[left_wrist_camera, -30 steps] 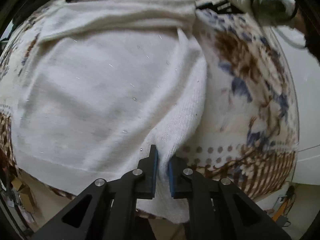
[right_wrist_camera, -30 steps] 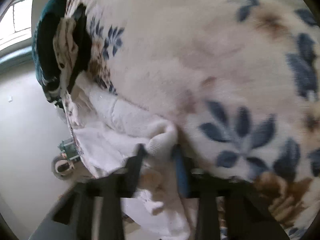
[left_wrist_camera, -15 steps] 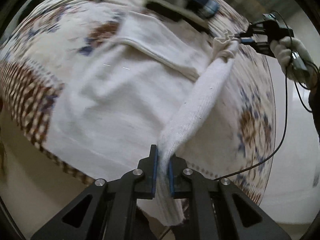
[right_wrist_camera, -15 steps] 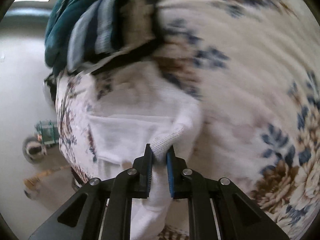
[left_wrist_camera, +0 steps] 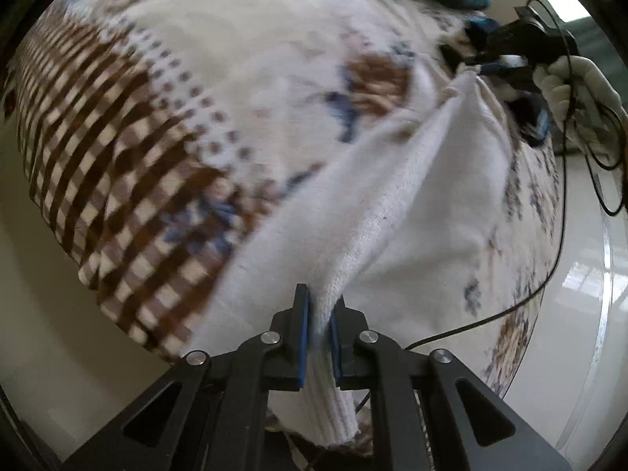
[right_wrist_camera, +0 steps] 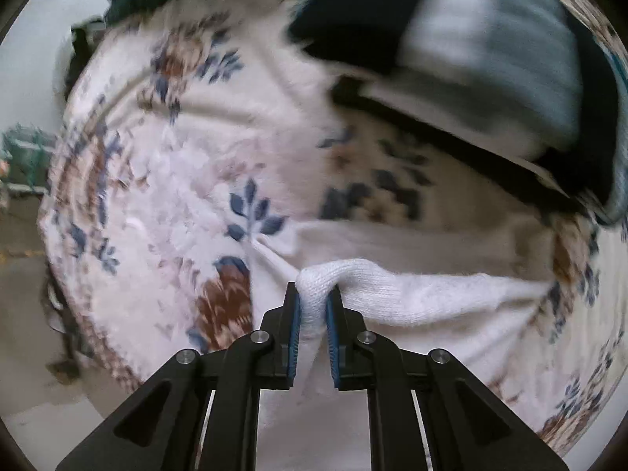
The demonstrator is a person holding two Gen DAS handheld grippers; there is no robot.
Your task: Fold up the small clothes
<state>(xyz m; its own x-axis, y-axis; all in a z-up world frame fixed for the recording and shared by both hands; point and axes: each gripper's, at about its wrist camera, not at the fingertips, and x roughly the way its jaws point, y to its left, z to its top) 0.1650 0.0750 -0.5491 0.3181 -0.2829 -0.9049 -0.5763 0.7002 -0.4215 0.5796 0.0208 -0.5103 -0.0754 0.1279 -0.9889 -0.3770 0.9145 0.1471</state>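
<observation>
my left gripper point(left_wrist_camera: 318, 327) is pinching the ribbed hem of the white knit garment point(left_wrist_camera: 412, 204), which stretches above the floral blanket point(left_wrist_camera: 157, 125). only this view shows the gloved hand point(left_wrist_camera: 577, 90). my right gripper point(right_wrist_camera: 313, 316) is clamped on the garment's other end; only there do i see folded dark clothes point(right_wrist_camera: 490, 59).
</observation>
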